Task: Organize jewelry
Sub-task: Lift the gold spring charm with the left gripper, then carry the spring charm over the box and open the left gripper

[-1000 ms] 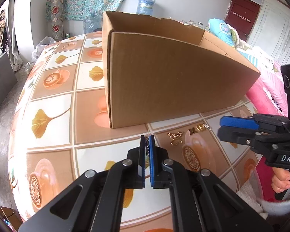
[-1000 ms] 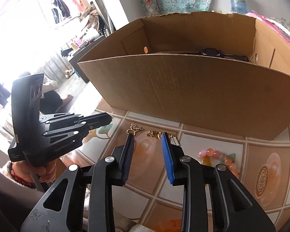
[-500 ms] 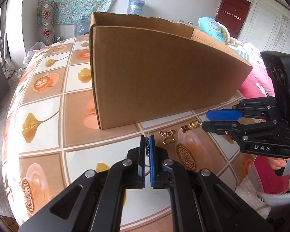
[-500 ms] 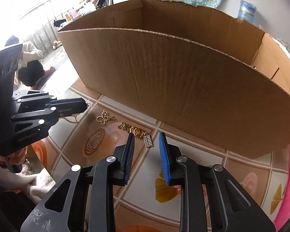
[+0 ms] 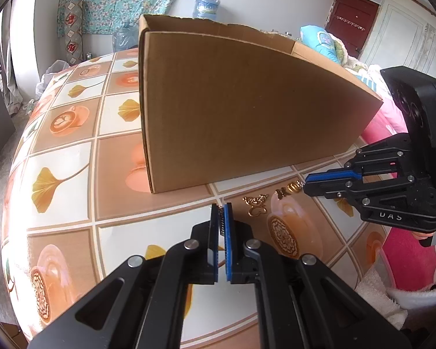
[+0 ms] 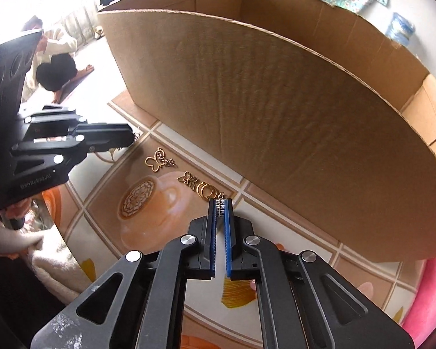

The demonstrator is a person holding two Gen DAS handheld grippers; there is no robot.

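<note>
A large open cardboard box [image 5: 247, 110] stands on the tiled table; it also shows in the right wrist view [image 6: 276, 116]. My left gripper [image 5: 221, 212] is shut on a small chain-like piece of jewelry [image 5: 220, 218], just above the table in front of the box. My right gripper [image 6: 220, 206] is shut on a silver rhinestone bar earring [image 6: 219, 203]. On the table between the grippers lie a gold butterfly charm [image 6: 159, 159], a second gold butterfly [image 6: 189, 179] and gold hoops [image 6: 205, 189]. The charms also show in the left wrist view [image 5: 255, 203].
The table [image 5: 72, 151] has a tablecloth printed with coffee cups and leaves. A pink cushion [image 5: 407, 256] and bedding lie beyond the table's right edge. A person sits on the floor [image 6: 55, 58] far left. Water bottles [image 5: 206, 7] stand behind the box.
My right gripper has dropped down to the table in front of the box and shut on the rhinestone earring. My left gripper stays shut and has shifted slightly.
</note>
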